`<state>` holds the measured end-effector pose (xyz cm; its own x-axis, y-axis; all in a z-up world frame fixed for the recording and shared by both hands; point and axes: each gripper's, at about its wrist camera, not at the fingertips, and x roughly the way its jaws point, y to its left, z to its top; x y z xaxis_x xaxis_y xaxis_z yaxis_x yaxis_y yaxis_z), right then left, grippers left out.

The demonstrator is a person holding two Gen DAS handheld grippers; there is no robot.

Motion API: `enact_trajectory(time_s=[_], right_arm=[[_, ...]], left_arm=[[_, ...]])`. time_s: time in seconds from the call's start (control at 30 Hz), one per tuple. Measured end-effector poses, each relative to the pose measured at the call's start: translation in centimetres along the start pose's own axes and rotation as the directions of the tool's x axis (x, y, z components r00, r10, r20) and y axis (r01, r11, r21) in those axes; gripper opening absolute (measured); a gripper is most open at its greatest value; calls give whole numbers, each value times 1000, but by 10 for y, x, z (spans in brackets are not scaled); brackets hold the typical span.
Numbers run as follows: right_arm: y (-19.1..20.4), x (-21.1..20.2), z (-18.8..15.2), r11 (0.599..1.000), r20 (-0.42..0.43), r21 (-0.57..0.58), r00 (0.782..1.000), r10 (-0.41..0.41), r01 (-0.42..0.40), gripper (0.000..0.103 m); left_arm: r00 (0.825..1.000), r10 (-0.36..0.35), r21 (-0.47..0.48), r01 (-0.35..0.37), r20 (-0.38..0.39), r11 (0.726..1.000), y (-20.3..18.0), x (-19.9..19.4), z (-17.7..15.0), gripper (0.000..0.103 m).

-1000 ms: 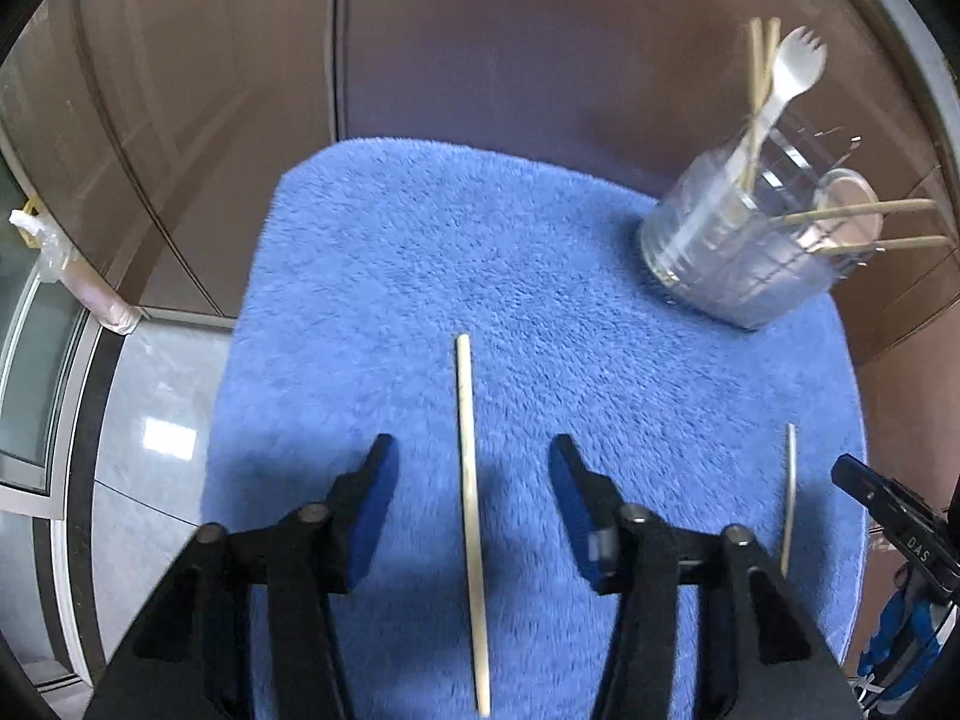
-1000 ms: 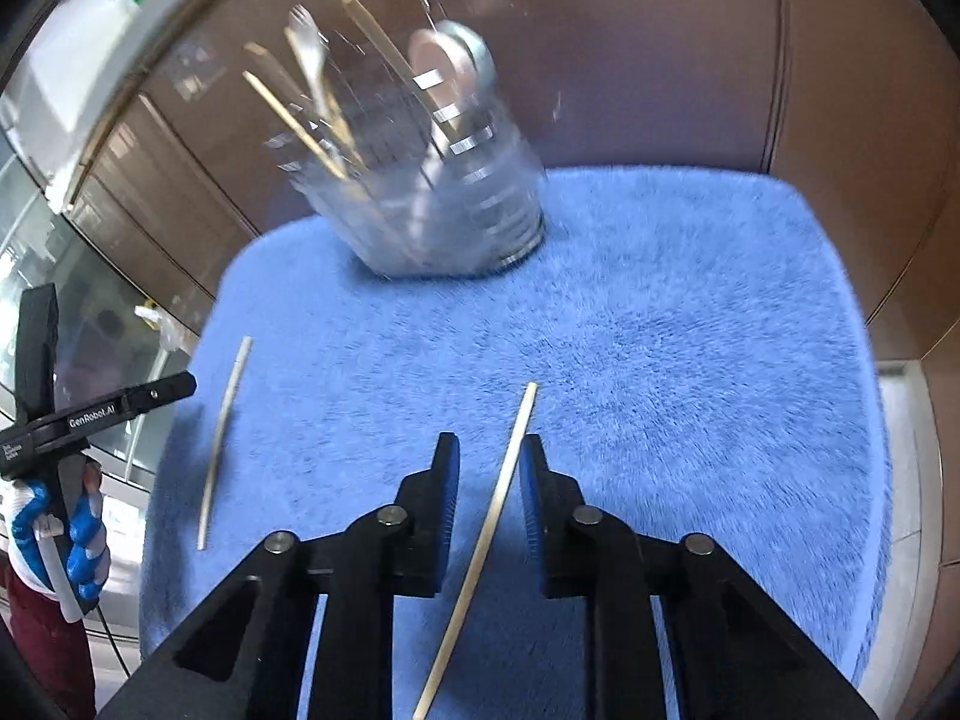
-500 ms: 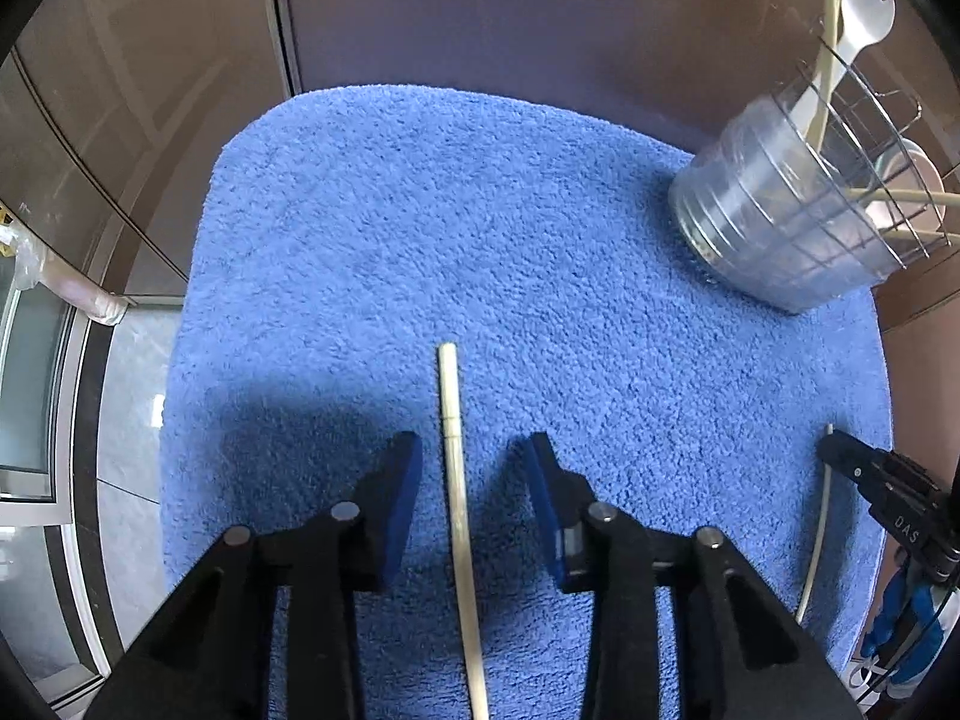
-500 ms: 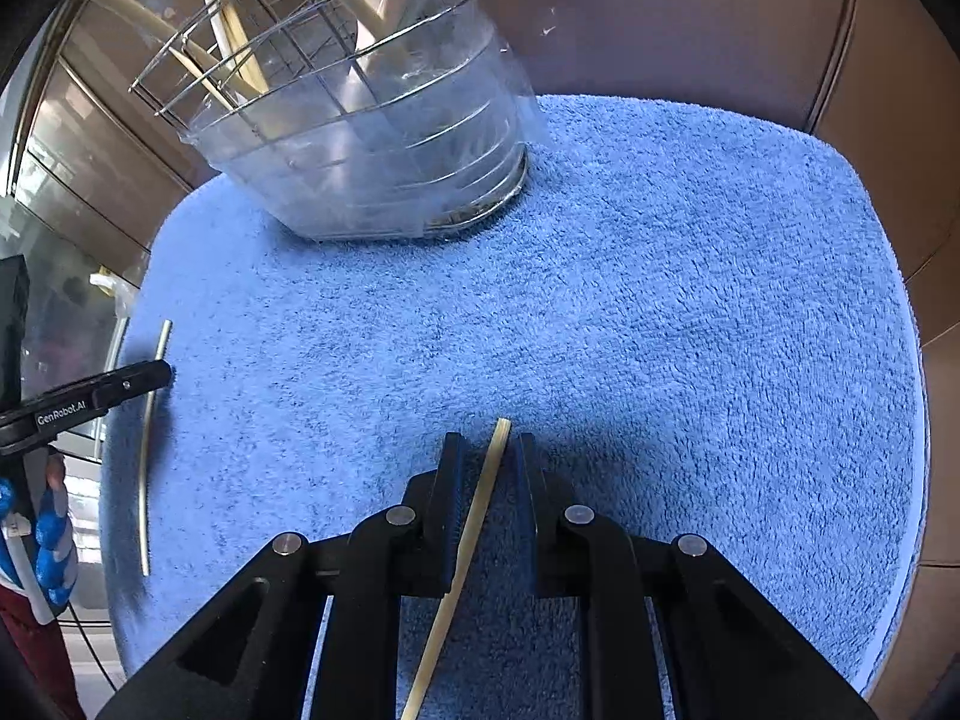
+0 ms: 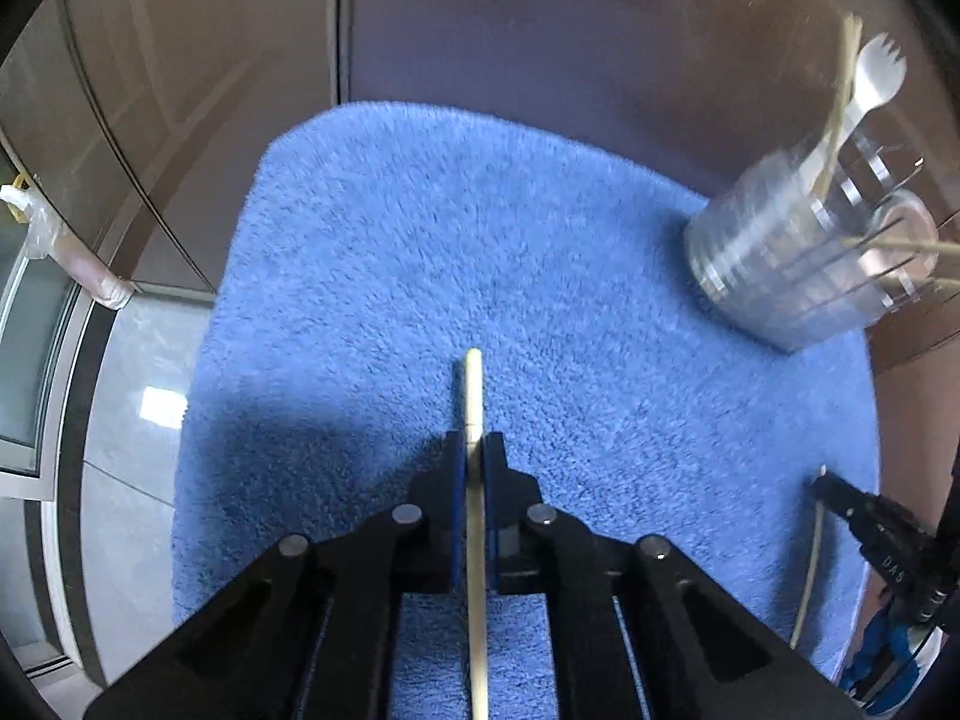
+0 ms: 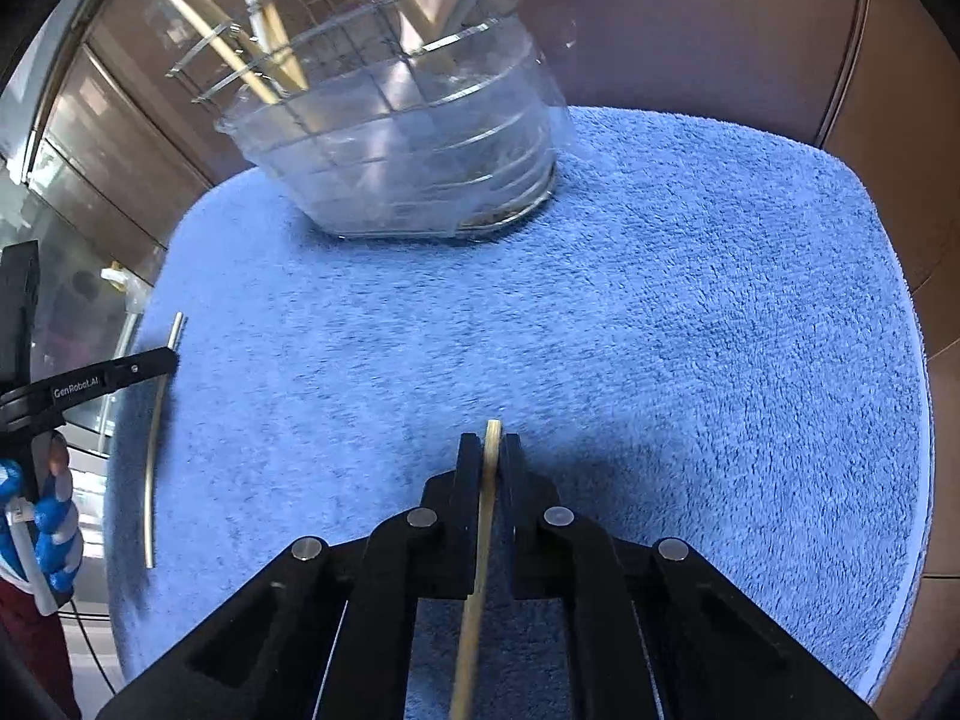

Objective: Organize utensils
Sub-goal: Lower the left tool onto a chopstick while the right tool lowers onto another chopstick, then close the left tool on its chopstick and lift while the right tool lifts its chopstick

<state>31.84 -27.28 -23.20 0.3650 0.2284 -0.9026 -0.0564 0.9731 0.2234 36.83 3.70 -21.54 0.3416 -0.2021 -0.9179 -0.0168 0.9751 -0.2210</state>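
A pale wooden chopstick (image 5: 472,384) lies on the blue towel mat (image 5: 480,210). My left gripper (image 5: 474,438) is closing its jaws on that stick, the pads pressing its sides. A second chopstick (image 6: 483,528) lies on the same mat (image 6: 720,300), and my right gripper (image 6: 493,441) is closing on it near its far tip, pads against it. Each wrist view shows the other chopstick at the mat's edge: the right one (image 5: 810,564) and the left one (image 6: 153,450). The clear utensil holder (image 6: 408,156) stands at the back.
The holder (image 5: 804,264) has a wire grid and holds several chopsticks and a white spork (image 5: 870,78). Brown panels rise behind the mat. A tiled floor (image 5: 120,420) lies past the mat's left edge. A hand in a blue glove (image 6: 54,528) holds the left gripper.
Both grippers sank toward the mat and their jaws drew together around the chopsticks, the left from wide apart, the right from a narrow gap. The holder looms closer in the right wrist view.
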Motion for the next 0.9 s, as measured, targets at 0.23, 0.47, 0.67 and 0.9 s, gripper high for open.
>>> enact_trajectory(time_s=[0.23,0.47,0.67,0.9], right_arm=[[18,-44,-11,997,122,-48,991,61,-56,5],[30,-96,-44,992,252,-106,963,91,-66,5],[48,-135,-75,986,355,-157,928,110,-57,6],[68,-175,-116,979,459,-201,879,128,-37,5]], left_arm=[[985,-58,8,58,165,998,-1,-58,-18,5],[955,-62,20,58,291,998,-7,-113,-48,5],[918,-62,57,44,390,997,-19,-157,-80,5],[857,-57,88,13,513,996,-34,-205,-126,5]])
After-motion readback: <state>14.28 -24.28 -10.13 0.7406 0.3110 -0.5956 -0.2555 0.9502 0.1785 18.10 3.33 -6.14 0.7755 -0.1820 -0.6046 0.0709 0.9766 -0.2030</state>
